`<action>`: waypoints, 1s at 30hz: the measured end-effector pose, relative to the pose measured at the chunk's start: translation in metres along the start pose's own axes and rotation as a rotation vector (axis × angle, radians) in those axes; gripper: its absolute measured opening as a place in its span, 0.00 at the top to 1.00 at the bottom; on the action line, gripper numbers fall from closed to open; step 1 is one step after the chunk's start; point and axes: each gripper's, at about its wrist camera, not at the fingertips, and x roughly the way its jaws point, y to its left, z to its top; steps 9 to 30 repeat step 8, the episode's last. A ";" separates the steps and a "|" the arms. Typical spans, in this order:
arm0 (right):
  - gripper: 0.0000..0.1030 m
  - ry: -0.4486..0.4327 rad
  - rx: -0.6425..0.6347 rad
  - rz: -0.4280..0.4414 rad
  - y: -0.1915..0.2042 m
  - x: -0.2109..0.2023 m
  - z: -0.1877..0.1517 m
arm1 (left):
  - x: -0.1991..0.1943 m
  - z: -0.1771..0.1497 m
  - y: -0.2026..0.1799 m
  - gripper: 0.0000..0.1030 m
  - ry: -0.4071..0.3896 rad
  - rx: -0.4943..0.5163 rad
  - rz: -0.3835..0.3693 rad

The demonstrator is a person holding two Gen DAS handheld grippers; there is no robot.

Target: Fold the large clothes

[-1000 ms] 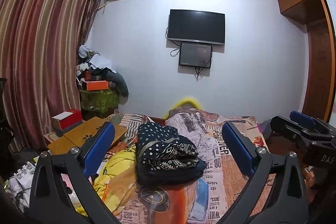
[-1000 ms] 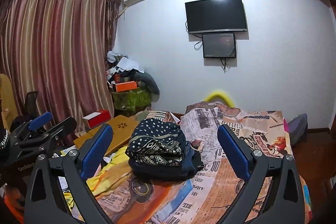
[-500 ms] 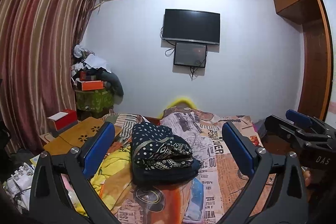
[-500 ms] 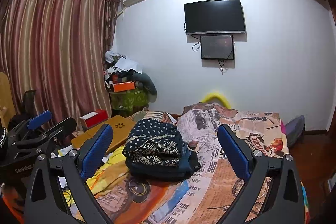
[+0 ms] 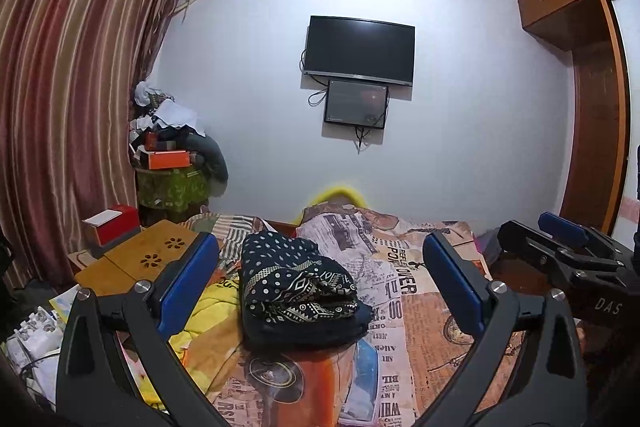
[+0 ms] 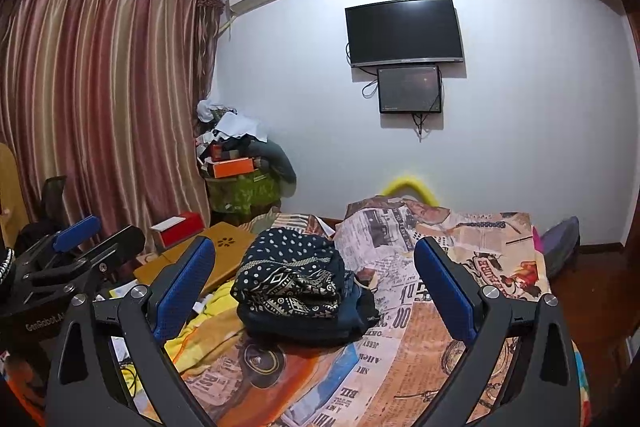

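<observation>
A stack of folded dark clothes (image 5: 298, 291), navy with white dots and patterned bands on top, sits on the bed (image 5: 404, 339) with a newspaper-print cover. It also shows in the right wrist view (image 6: 298, 287). My left gripper (image 5: 320, 283) is open and empty, held back from the stack and above the bed's near end. My right gripper (image 6: 316, 283) is open and empty, likewise back from the stack. Each gripper shows in the other's view, the right one (image 5: 560, 255) and the left one (image 6: 68, 259).
A yellow cloth (image 5: 200, 323) lies on the bed left of the stack. A wooden lap table (image 5: 132, 263) and a red box (image 5: 112, 227) stand at the left. A cluttered pile (image 5: 172, 163) fills the corner by the curtains (image 5: 68, 107). A wardrobe (image 5: 592, 107) is at the right.
Both grippers have drawn back and shifted slightly; the stack sits a little further left in the left view. The jaws stay open. The clothes have not moved.
</observation>
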 end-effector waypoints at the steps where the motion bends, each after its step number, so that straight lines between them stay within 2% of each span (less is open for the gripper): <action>1: 0.04 0.001 0.001 0.000 0.000 0.000 -0.001 | 0.000 0.000 0.000 0.01 0.001 0.001 -0.001; 30: 0.04 0.012 0.004 0.003 -0.001 0.002 -0.002 | 0.002 -0.002 0.001 0.01 0.006 -0.001 -0.001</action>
